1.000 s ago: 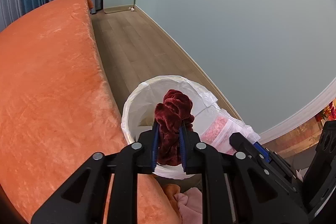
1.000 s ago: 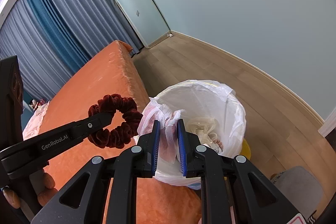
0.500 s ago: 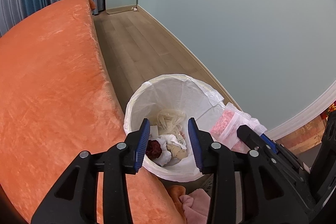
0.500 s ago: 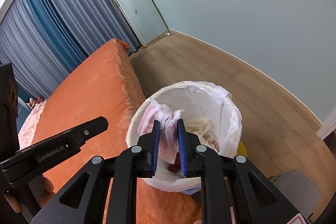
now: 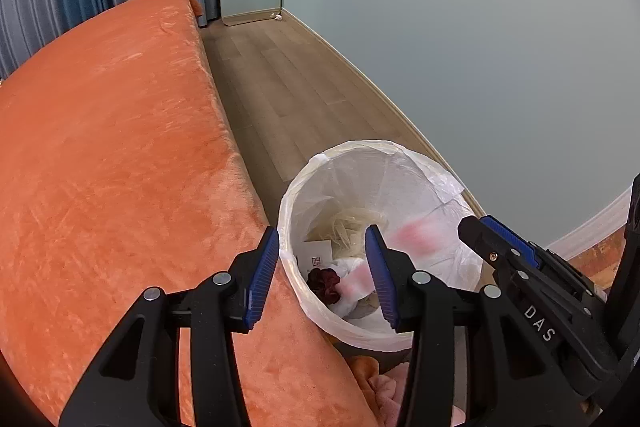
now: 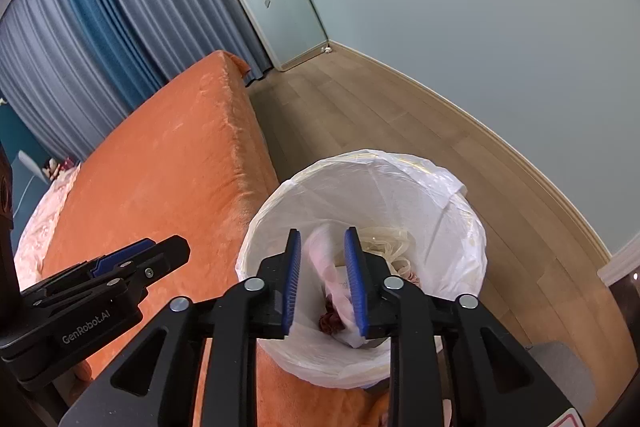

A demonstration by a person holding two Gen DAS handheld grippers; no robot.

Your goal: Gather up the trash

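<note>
We have both grippers poised over the trash bin (image 5: 362, 163), which stands on the wooden floor (image 5: 288, 87) right against the edge of the orange bed (image 5: 120, 147). Our left gripper (image 5: 322, 279) has just been opening; its blue pads are well apart with nothing between them. Below that gap, down in the bin's white liner, lies the dark red scrunchie (image 5: 323, 279), resting beside crumpled white wrappers and a paper slip. Over to our right gripper (image 6: 324, 283): its jaws have just been opening too, now narrowly parted, and the clear plastic bag with pink inside (image 6: 326, 267) sits between the pads, blurred, hanging into the bin. We cannot tell whether the pads touch it. The scrunchie (image 6: 330, 321) shows just under that bag.
</note>
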